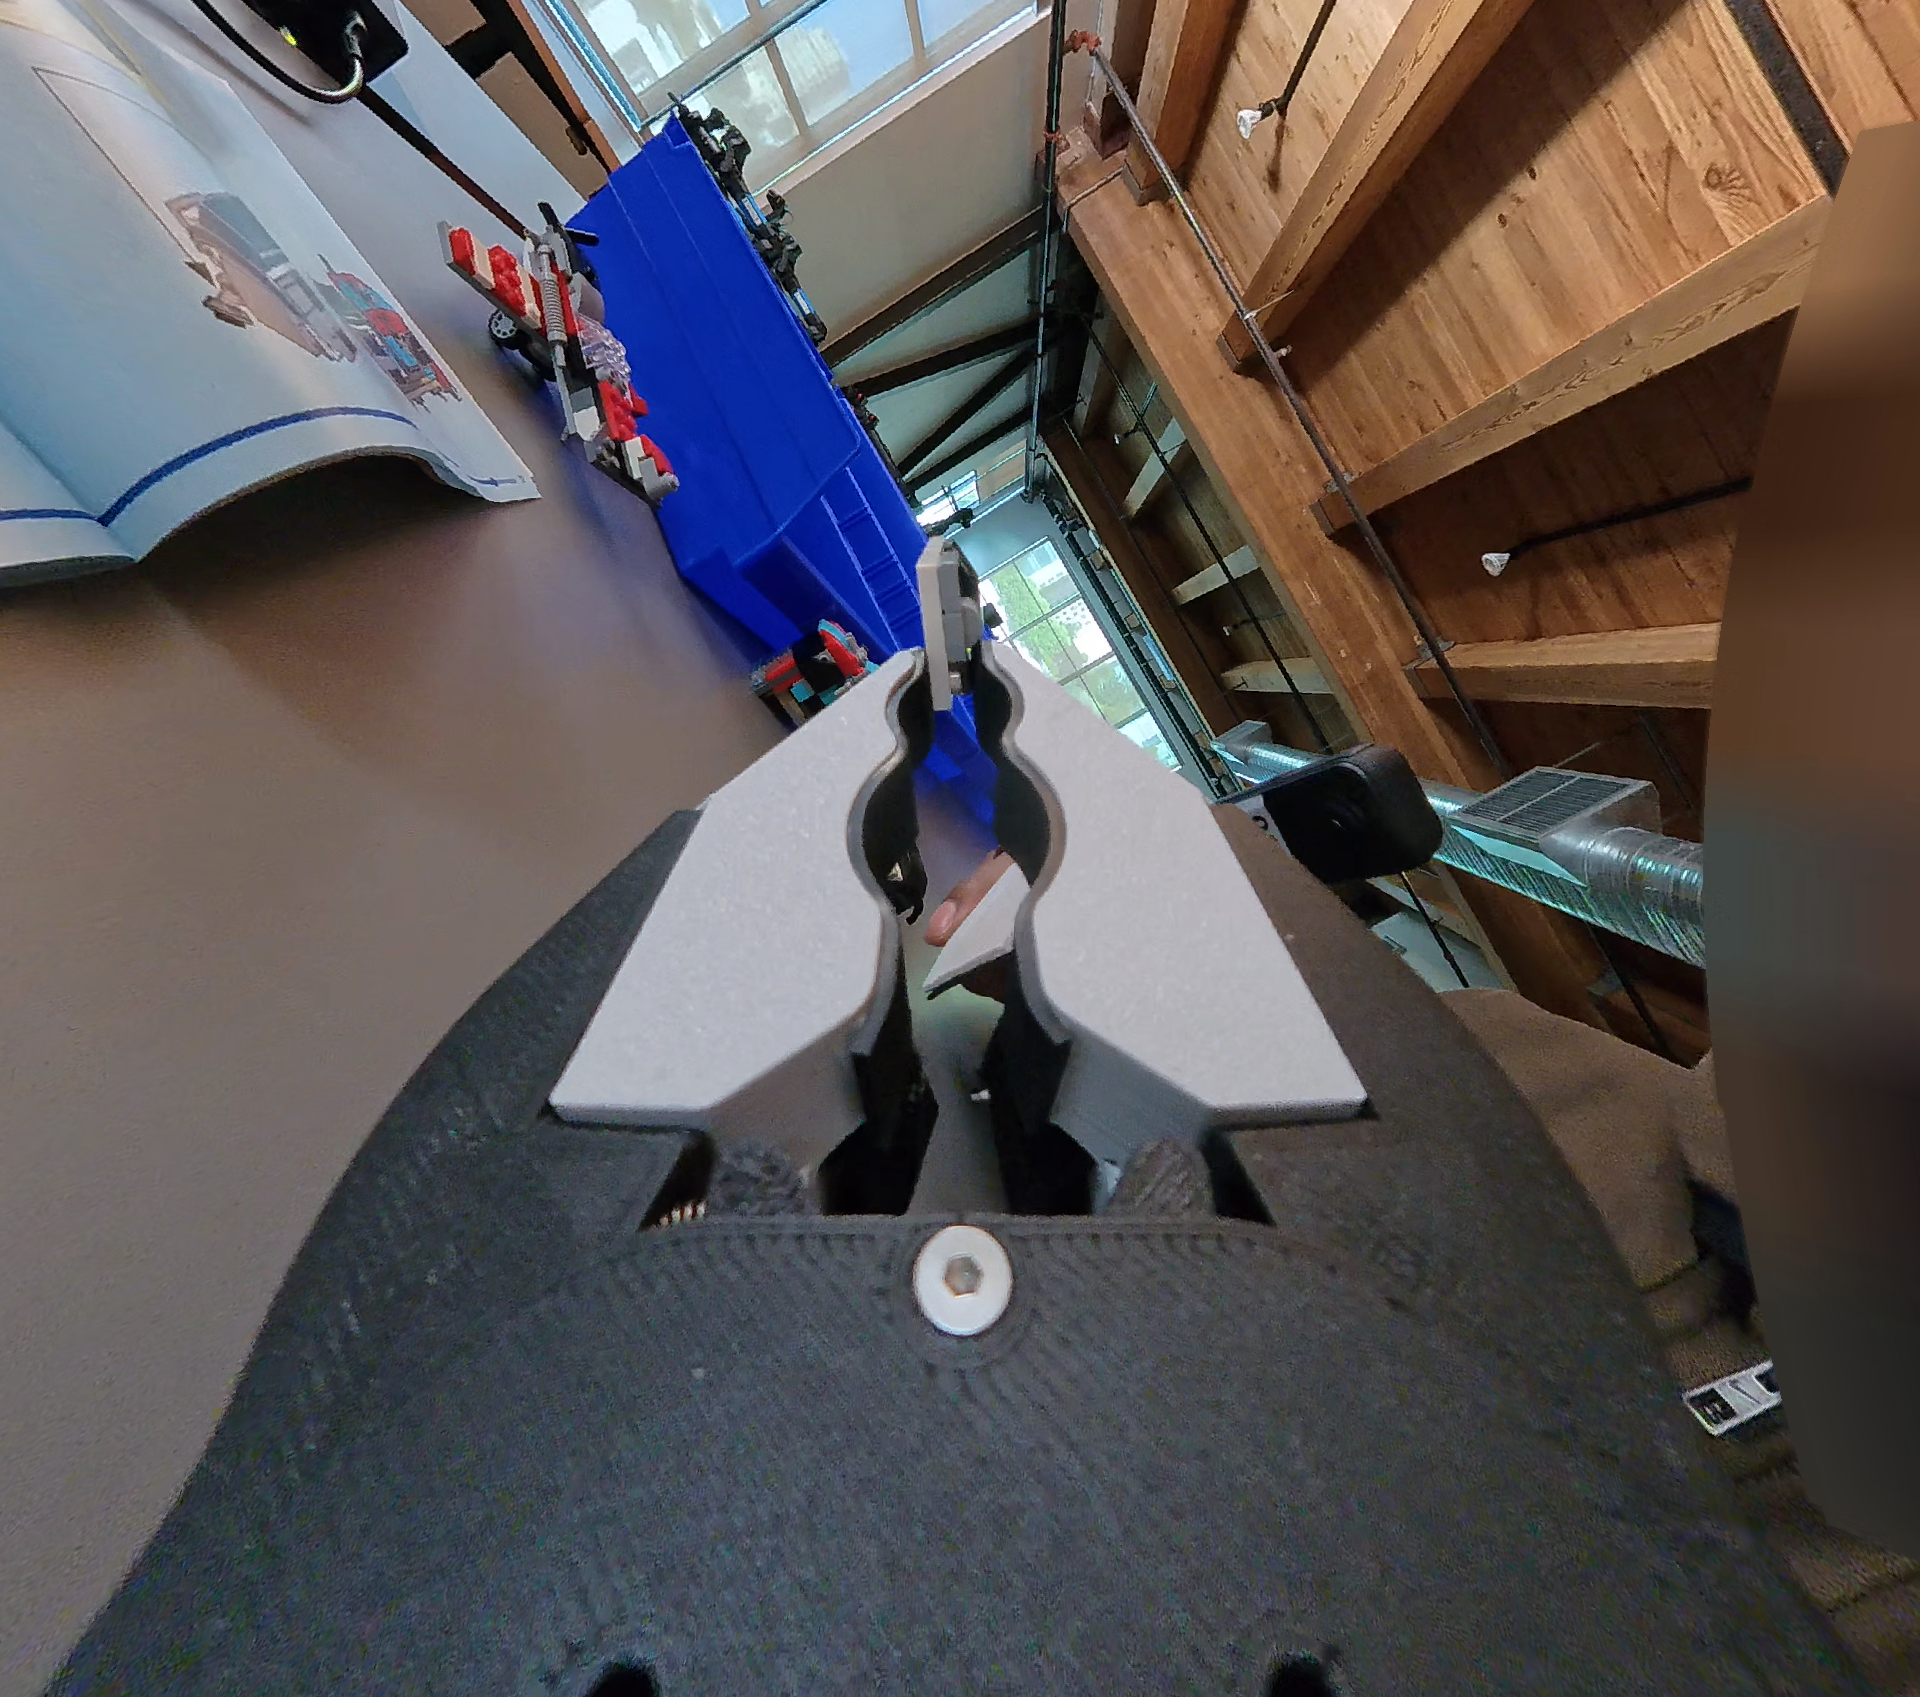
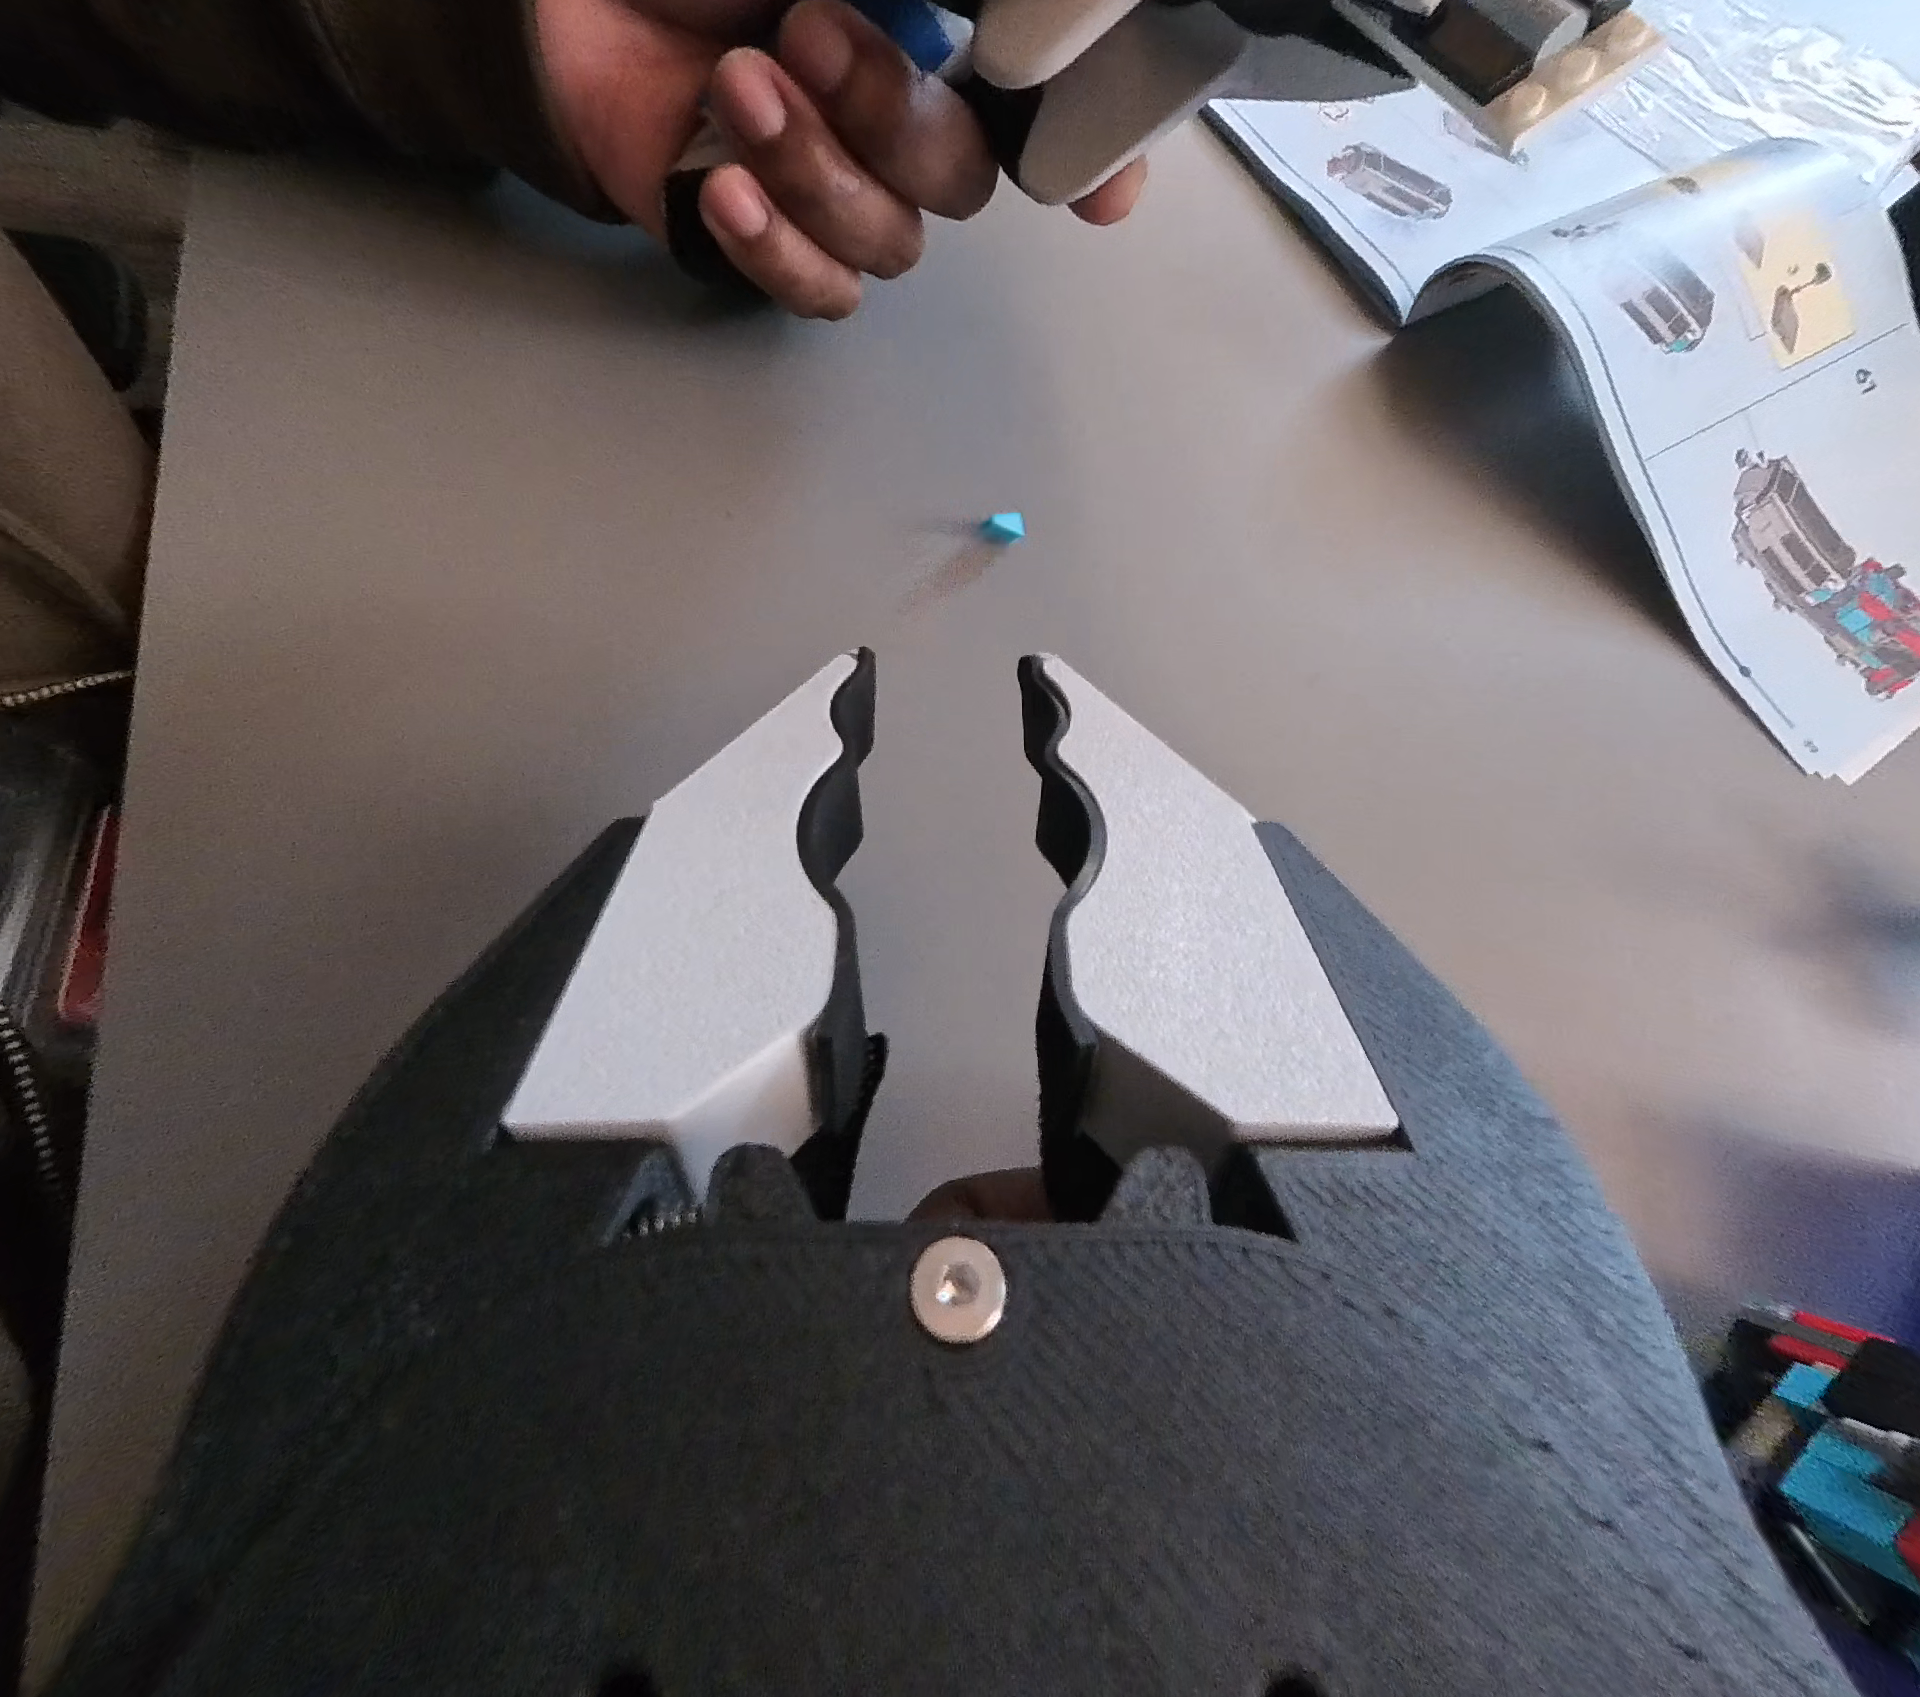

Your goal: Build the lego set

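Blue piece [image 2: 1004, 527] lies on the table [image 2: 520, 504], centre frame in my right wrist view, straight ahead of my right gripper [image 2: 943, 691] and slightly right of its centreline; too small to call a long axis, pointed corner up. Right fingers are apart, nothing between them, and nearer to it than the left. My left gripper [image 2: 1455, 37], upper right, is clamped on a grey brick assembly [image 2: 1538, 26], long axis in line with its fingers. Booklet [image 2: 1662, 359] lies at right.
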The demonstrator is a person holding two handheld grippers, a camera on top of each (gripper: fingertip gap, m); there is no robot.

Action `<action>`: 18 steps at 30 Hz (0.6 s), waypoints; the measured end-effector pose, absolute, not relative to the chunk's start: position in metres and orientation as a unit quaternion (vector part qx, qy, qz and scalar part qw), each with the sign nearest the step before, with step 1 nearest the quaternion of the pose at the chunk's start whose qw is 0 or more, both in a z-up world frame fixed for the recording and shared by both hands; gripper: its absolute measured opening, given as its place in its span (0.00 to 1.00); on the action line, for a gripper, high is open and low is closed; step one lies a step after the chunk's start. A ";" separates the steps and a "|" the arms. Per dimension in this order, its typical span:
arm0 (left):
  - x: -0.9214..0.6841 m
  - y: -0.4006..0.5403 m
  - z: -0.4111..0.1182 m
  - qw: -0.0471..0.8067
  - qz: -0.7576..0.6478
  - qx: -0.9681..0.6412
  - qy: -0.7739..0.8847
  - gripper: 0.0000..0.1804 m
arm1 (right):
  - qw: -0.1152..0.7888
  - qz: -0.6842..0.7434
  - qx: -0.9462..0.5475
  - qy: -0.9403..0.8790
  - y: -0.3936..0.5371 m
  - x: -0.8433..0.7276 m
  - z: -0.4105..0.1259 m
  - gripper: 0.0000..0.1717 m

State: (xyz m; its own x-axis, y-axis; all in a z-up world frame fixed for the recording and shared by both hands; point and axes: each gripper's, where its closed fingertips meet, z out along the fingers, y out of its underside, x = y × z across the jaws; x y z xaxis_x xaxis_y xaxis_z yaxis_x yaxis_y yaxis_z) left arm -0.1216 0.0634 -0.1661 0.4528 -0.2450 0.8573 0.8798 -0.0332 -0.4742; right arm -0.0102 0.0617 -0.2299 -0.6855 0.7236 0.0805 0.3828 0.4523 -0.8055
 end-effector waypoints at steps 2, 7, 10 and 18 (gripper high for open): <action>-0.121 0.063 -0.166 0.636 -0.442 -0.567 -0.281 0.04 | 0.208 0.399 -0.340 -0.826 0.058 -0.012 -0.234 0.16; -0.121 0.064 -0.167 0.632 -0.448 -0.563 -0.289 0.04 | 0.199 0.399 -0.368 -0.816 0.052 -0.024 -0.242 0.16; -0.122 0.063 -0.168 0.630 -0.449 -0.560 -0.296 0.04 | 0.197 0.396 -0.390 -0.807 0.051 -0.036 -0.247 0.16; -0.123 0.062 -0.168 0.625 -0.455 -0.556 -0.306 0.04 | 0.221 0.353 -0.417 -0.808 0.041 -0.073 -0.259 0.16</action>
